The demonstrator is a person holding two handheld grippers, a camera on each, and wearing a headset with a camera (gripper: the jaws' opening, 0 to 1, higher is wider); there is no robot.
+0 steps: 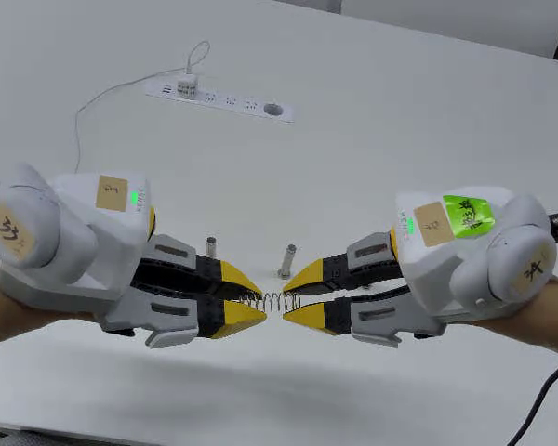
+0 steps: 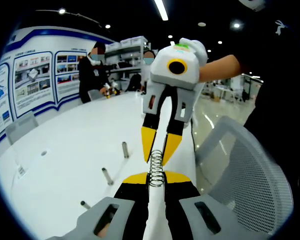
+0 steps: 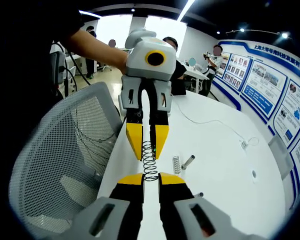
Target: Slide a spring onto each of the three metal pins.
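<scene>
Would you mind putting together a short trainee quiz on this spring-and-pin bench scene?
1. Choose: how many metal pins show on the table in the left gripper view? A one; B three; C five.
2. True or false: the spring held between the left tongs and right tongs is already on a pin.
3. Fill in: the tips of both tongs are ___ in colour.
Key: 1 B; 2 false; 3 yellow.
</scene>
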